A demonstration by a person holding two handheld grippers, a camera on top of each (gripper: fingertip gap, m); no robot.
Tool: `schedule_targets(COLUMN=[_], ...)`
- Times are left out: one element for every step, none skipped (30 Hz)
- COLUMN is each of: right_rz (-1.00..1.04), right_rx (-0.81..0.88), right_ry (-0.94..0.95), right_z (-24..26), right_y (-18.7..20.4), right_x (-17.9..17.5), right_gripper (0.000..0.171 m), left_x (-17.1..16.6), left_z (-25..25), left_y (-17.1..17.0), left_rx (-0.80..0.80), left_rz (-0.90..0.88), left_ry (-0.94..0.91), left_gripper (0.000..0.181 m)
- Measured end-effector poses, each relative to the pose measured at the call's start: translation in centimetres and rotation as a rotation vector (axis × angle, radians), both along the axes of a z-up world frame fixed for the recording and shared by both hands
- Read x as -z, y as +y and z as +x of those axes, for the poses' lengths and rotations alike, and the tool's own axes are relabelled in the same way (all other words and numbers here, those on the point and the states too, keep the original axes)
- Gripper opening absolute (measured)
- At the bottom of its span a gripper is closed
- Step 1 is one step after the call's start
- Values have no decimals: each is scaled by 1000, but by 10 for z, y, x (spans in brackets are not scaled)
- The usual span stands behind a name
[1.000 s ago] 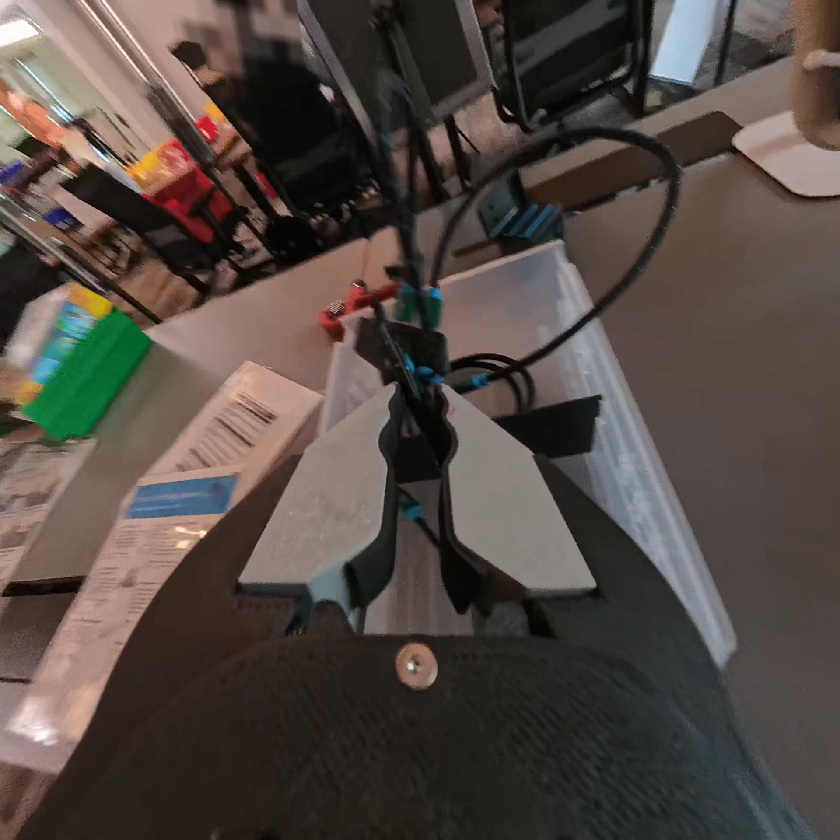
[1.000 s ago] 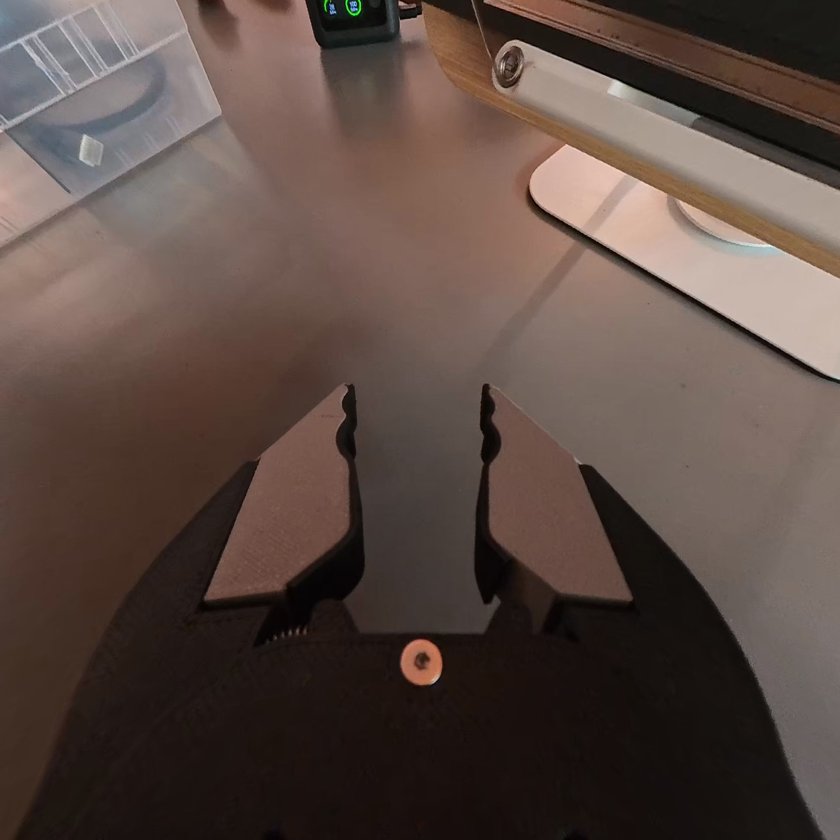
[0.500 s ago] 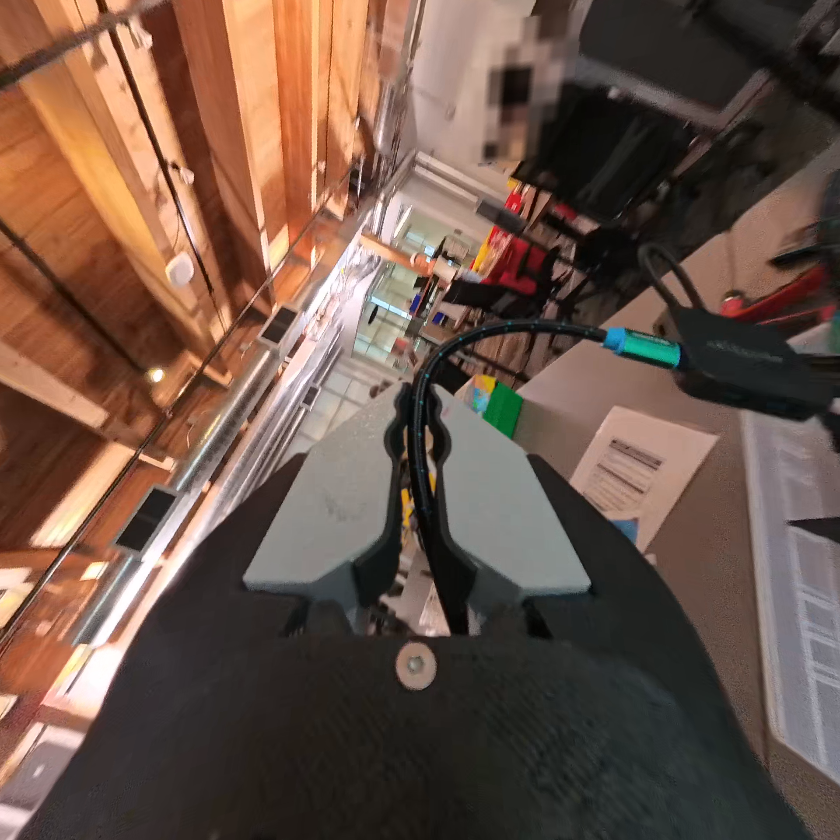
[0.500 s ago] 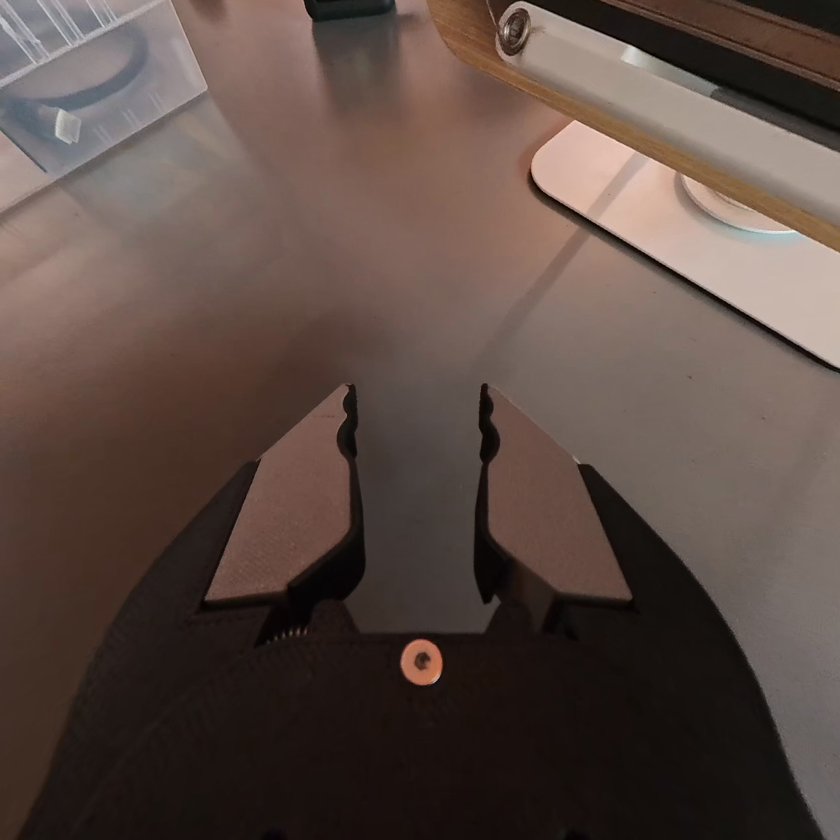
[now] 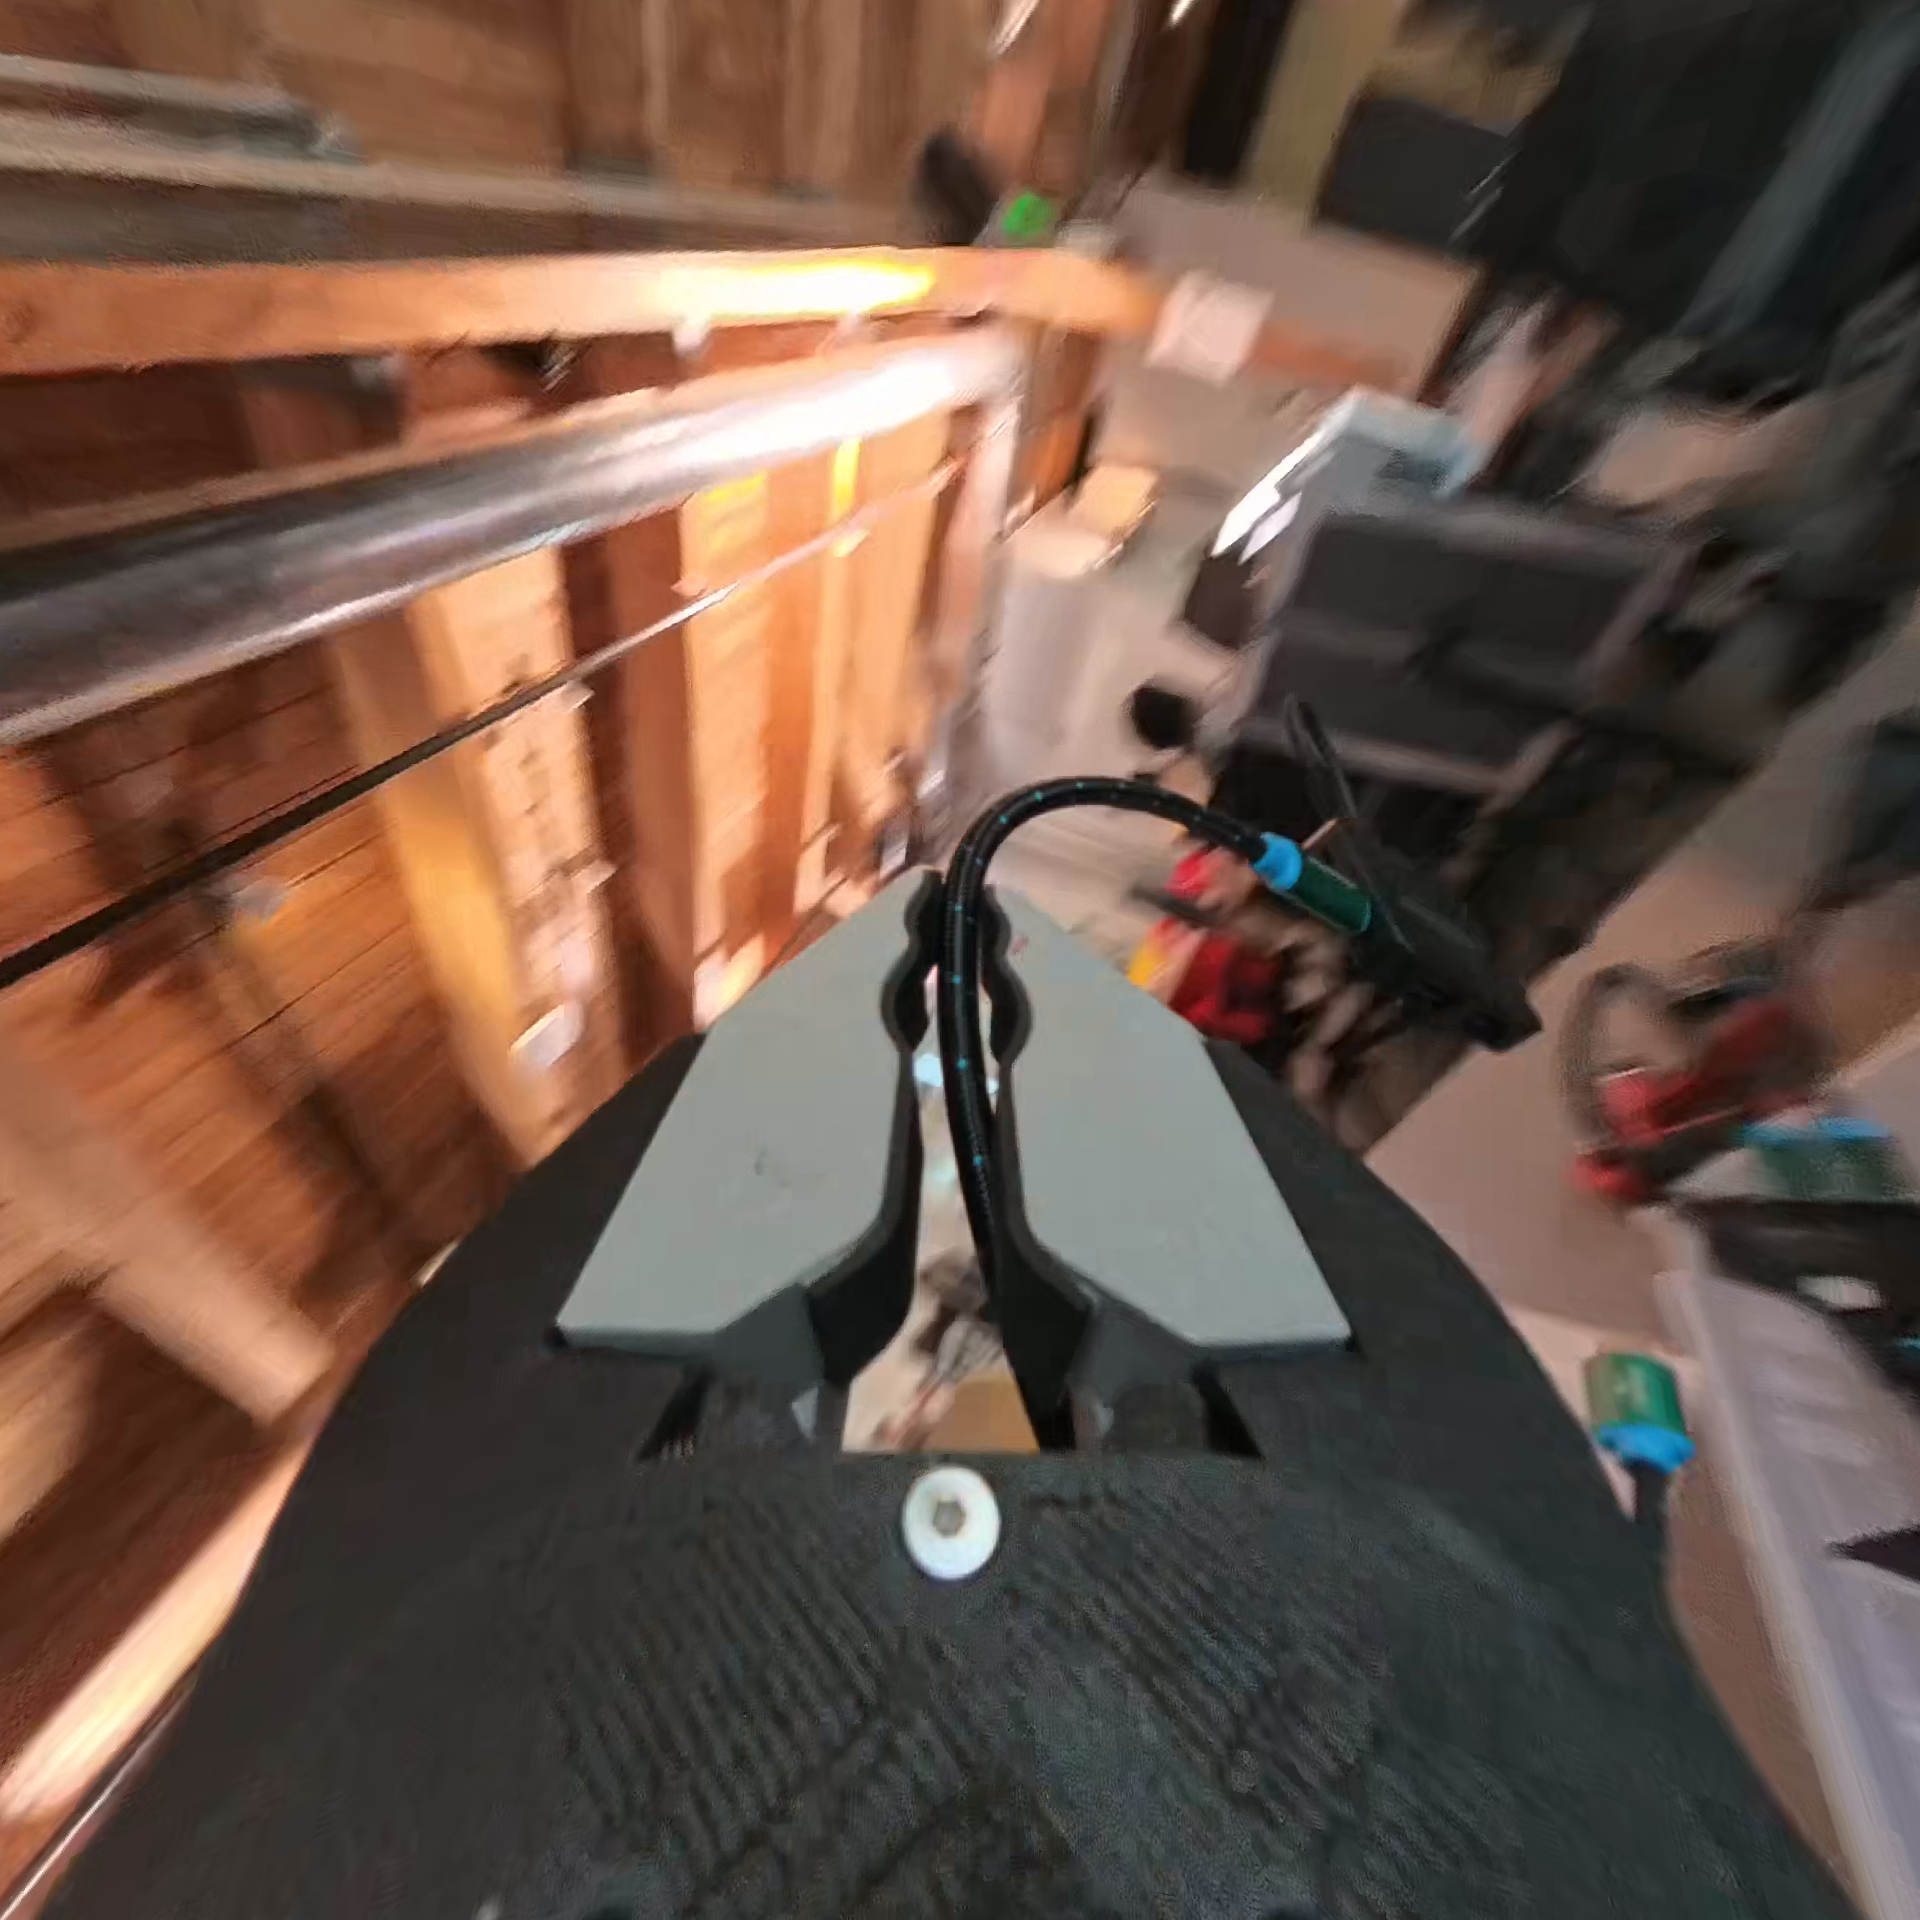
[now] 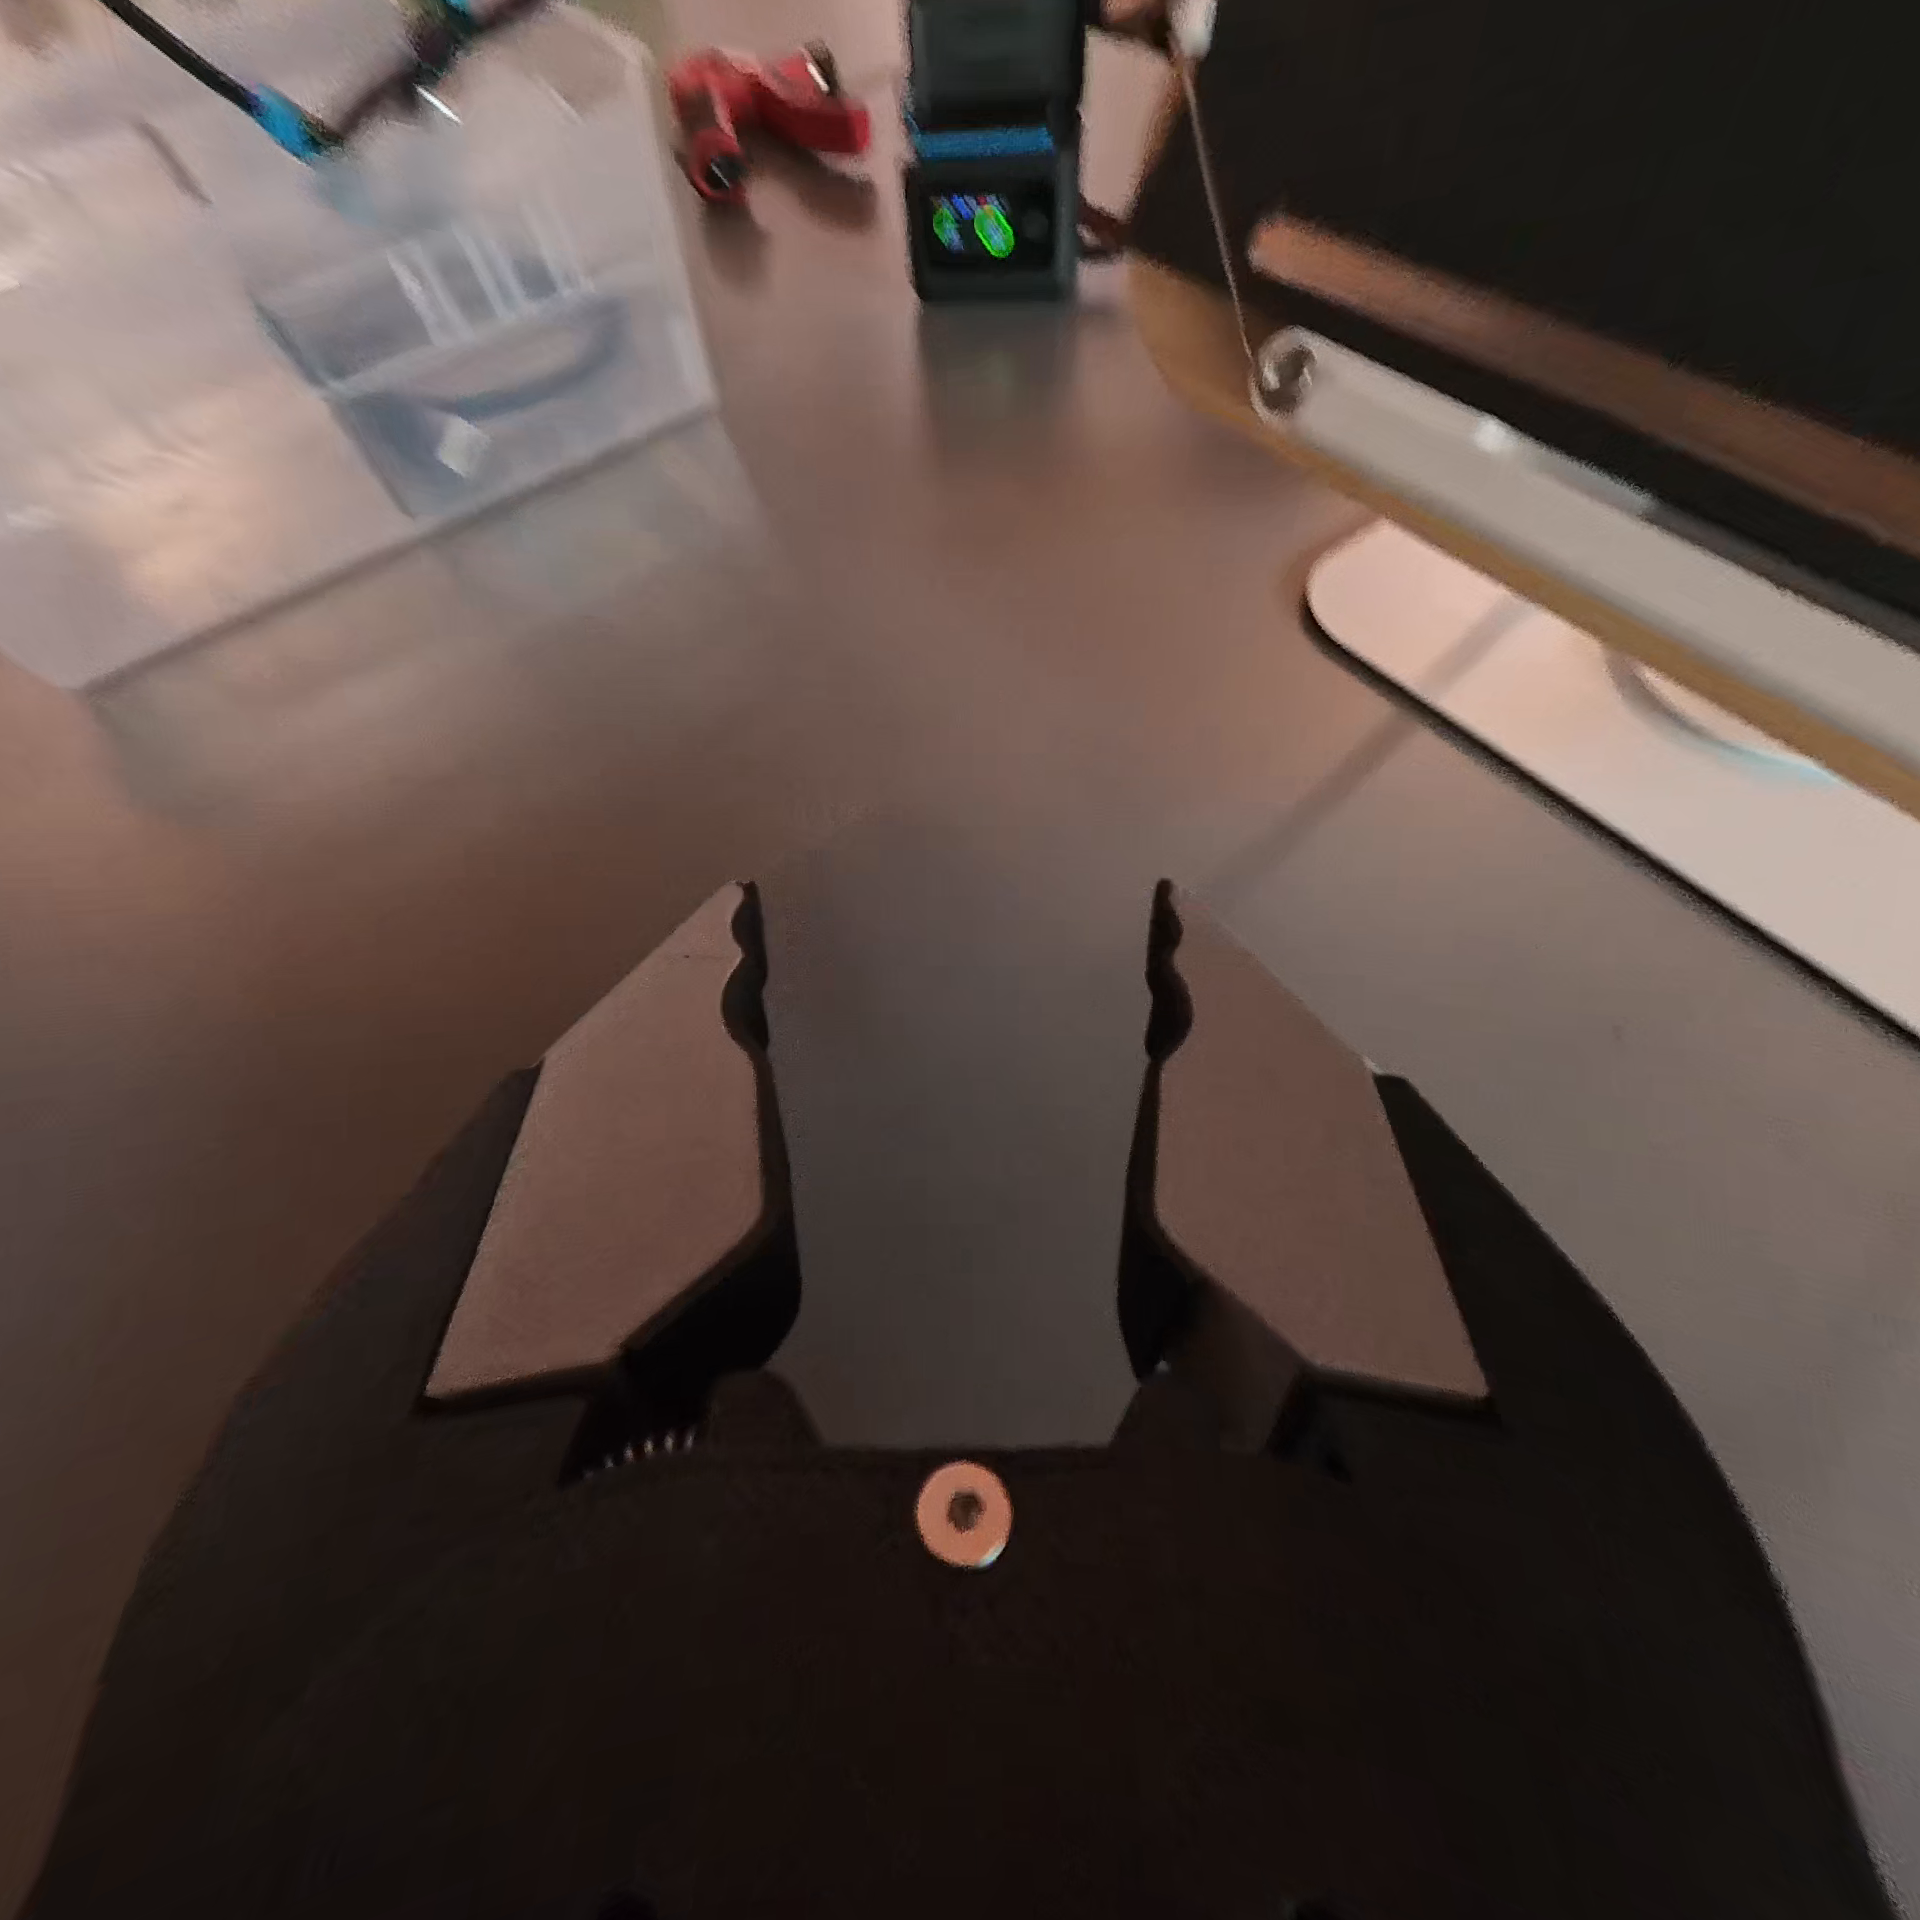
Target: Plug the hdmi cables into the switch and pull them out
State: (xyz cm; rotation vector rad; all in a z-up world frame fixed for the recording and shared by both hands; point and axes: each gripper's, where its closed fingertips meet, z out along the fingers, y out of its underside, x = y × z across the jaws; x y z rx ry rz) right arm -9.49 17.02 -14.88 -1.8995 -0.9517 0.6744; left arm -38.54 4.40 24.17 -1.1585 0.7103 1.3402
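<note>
My left gripper (image 5: 961, 914) is shut on a black braided HDMI cable (image 5: 961, 1039) and holds it high, tilted toward the wooden ceiling. The cable arcs right to a green plug with a blue collar (image 5: 1320, 883) that sits in the black switch (image 5: 1455, 987), which hangs in the air. A second green plug with a blue collar (image 5: 1631, 1397) shows at the right edge. My right gripper (image 6: 956, 904) is open and empty above the grey table (image 6: 935, 644). A cable with a blue collar (image 6: 281, 120) hangs blurred over the clear bin (image 6: 499, 343).
A monitor's white base (image 6: 1558, 707) and wooden-edged stand (image 6: 1558, 488) are at the right. A small black device with a lit screen (image 6: 987, 223) and a red tool (image 6: 758, 114) lie at the table's far side. The left wrist view is motion-blurred. Tip to tip, the grippers are about 50 cm apart.
My left gripper has swung up from the bin with the cable, lifting the switch, and turned further. The right gripper has pulled back and opened a little wider.
</note>
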Motion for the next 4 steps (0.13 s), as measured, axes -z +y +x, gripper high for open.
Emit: schedule_targets(right_rz=[13, 31, 54, 78], right_rx=[-44, -97, -146, -191], right_ry=[48, 98, 148, 201], right_z=[-4, -8, -10, -12], right_y=[-6, -13, -21, -29], right_x=[-10, -21, -34, -47], right_gripper=[73, 76, 77, 76], left_x=[11, 23, 35, 48], left_z=[24, 49, 71, 93], left_y=[3, 5, 6, 6], left_rx=[103, 204, 289, 366], left_rz=[-70, -142, -203, -267], left_ry=[-16, -31, -56, -73], left_gripper=[4, 4, 4, 5])
